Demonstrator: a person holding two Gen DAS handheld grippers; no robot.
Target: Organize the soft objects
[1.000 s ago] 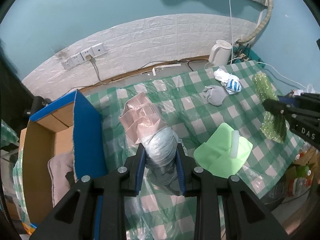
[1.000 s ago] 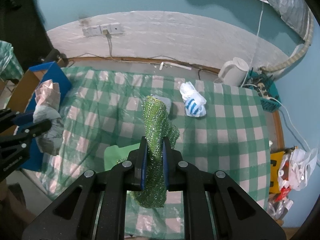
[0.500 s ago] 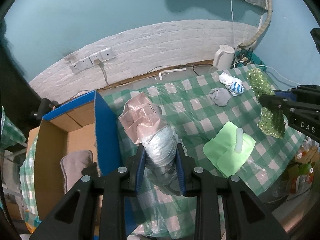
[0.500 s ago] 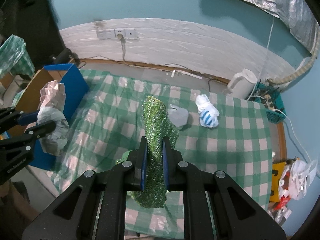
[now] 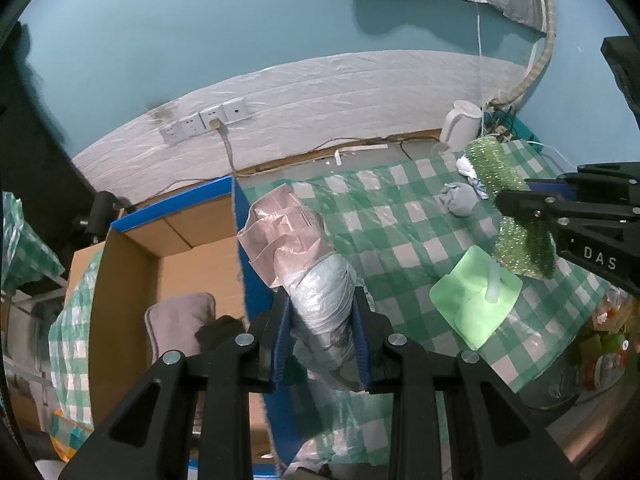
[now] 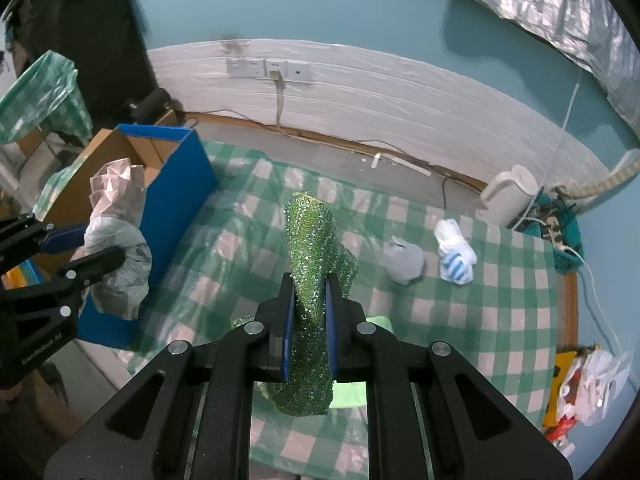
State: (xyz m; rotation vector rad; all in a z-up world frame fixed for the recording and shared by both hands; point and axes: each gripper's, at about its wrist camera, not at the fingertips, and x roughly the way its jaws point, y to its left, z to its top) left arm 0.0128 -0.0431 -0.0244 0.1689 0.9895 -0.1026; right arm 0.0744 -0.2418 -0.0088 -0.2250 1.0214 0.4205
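Now our left gripper (image 5: 320, 336), clamped on the bag bundle (image 5: 308, 276), hangs right at the table's left edge, beside the box (image 5: 132, 280); our right gripper (image 6: 308, 324), pinching the green cloth (image 6: 314, 264), sits farther off mid-table.

Both grippers have carried the plastic bundle (image 5: 320, 300) and sparkly green cloth (image 6: 314, 276) toward the box (image 5: 132, 276).

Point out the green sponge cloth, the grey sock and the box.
Green sponge cloth (image 6: 310, 236), right wrist view, upper part.
Grey sock (image 6: 406, 261), right wrist view, middle.
Box (image 5: 132, 272), left wrist view, inner wall.
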